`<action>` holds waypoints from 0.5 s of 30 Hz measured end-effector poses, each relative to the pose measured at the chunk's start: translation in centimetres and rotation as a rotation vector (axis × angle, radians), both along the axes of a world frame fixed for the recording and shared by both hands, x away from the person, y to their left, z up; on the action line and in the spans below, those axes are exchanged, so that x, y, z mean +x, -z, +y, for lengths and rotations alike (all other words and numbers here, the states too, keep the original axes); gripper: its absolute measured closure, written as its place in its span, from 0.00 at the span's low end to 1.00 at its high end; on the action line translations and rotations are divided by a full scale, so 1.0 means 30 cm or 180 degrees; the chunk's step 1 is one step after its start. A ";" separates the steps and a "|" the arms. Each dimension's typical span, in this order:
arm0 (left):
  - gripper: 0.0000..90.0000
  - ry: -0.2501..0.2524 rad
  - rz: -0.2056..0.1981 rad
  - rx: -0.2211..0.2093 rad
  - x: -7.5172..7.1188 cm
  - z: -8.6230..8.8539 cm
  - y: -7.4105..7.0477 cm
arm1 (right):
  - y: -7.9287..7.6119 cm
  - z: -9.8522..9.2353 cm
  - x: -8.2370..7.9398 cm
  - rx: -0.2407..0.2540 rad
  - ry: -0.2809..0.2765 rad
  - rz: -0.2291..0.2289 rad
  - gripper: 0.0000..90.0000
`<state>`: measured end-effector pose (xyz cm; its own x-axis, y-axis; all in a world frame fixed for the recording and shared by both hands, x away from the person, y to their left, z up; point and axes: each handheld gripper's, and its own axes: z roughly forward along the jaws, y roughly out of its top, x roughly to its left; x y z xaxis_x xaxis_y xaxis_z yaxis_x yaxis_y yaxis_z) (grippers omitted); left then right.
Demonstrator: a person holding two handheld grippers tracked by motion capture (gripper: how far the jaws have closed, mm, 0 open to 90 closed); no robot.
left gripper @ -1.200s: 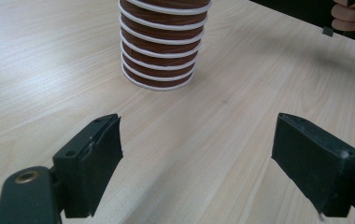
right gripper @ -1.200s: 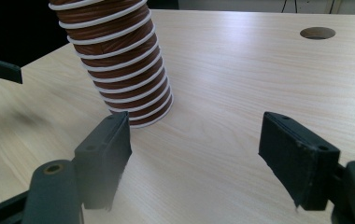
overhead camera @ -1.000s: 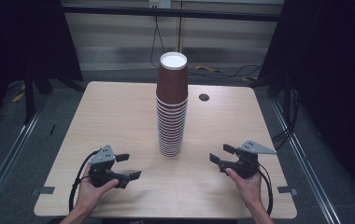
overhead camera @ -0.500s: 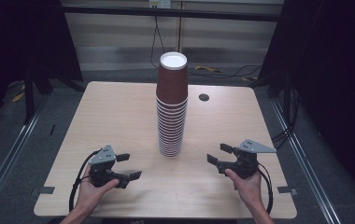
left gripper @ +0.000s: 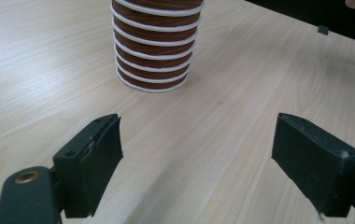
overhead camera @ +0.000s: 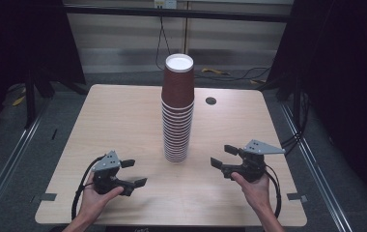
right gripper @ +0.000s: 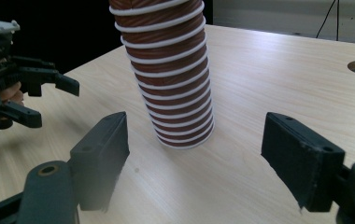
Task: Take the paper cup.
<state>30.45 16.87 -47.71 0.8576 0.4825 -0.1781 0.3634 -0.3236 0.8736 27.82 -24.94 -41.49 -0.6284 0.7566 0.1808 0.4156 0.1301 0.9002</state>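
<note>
Near the table's front-left corner, the left gripper rests low in a hand, jaws apart and empty, aimed at the foot of the cup stack. At mid-table stands that tall stack of brown paper cups, nested mouth-down, apparently so that it stays steady. Toward the front-right edge, the right gripper hangs just above the wood, jaws wide and empty, likely angled for a reach at the stack.
</note>
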 end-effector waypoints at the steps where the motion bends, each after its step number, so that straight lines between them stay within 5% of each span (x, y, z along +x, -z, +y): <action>1: 0.18 0.0002 0.0006 -0.0005 0.000 -0.002 0.001 | -0.007 0.000 0.002 0.0001 -0.0025 0.0013 0.26; 5: 0.18 0.0013 0.0003 0.0002 0.000 -0.003 0.002 | -0.034 0.007 0.007 -0.0006 -0.0120 0.0002 0.29; 15: 0.18 0.0028 0.0024 0.0017 0.000 -0.008 0.005 | -0.068 0.025 0.031 -0.0156 -0.0029 -0.0084 0.36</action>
<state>30.44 16.63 -47.87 0.8604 0.4760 -0.1820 0.3672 -0.3315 0.8691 28.76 -24.18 -39.46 -0.6394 0.7584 0.1268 0.3903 0.1780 0.9033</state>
